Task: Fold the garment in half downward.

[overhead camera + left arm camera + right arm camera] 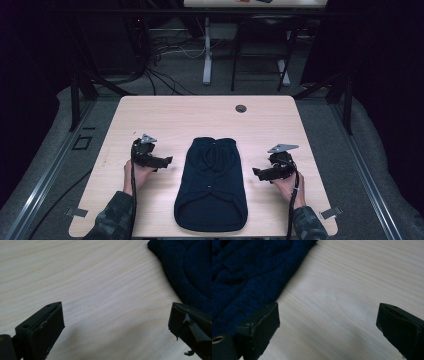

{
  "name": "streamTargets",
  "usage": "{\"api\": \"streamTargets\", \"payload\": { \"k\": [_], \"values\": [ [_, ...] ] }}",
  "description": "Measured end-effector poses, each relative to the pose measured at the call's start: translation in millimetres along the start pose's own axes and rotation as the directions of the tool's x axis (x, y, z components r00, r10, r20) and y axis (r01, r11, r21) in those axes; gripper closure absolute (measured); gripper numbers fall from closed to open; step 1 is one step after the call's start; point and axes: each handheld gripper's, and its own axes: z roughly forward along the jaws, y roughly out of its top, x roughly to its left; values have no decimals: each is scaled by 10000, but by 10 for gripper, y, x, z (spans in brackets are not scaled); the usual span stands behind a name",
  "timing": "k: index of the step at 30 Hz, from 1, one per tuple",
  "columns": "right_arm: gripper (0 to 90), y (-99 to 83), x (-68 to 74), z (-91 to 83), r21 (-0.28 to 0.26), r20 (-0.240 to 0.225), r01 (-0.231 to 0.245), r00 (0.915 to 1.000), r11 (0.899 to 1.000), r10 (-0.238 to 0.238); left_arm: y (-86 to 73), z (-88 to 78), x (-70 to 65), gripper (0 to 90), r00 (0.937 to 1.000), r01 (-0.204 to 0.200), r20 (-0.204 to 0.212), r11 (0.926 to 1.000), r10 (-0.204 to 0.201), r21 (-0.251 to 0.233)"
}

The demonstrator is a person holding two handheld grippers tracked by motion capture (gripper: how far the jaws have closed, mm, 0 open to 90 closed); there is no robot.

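Dark blue garment [211,185] flat on pale wood table [175,115]; left tool [166,161], right tool [256,172] spread, empty.

Garment [212,184] lies mid-table [175,110]; left gripper [165,161] and right gripper [258,172] flank it.

Counts: one garment, two grippers, one surface.

One dark blue knitted garment [212,184] lying flat on one wooden surface [175,115]. Two grippers: left gripper [167,160] and right gripper [256,172], one on each side of the garment, each with two black jaws set wide apart and one grey plate on top. Two hands, two camouflage sleeves, two cables. One round hole [241,108] in the surface near its far edge. One second table [207,45] behind, in the dark.
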Motion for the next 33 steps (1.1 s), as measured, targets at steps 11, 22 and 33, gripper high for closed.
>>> {"api": "streamTargets", "payload": {
  "k": [11,22,33],
  "values": [
    [59,348,55,92,-29,-546,26,9985,10000,-28,378,113,-119,6,9994,-247,229,9997,246,58],
    [140,671,86,355,35,-1106,-260,9935,9997,263,702,382,-342,19,9966,-682,497,9970,663,375],
    [416,994,114,873,928,-781,-699,9939,9932,773,885,867,-528,149,9982,-383,501,9930,329,1114]
  ]
}}
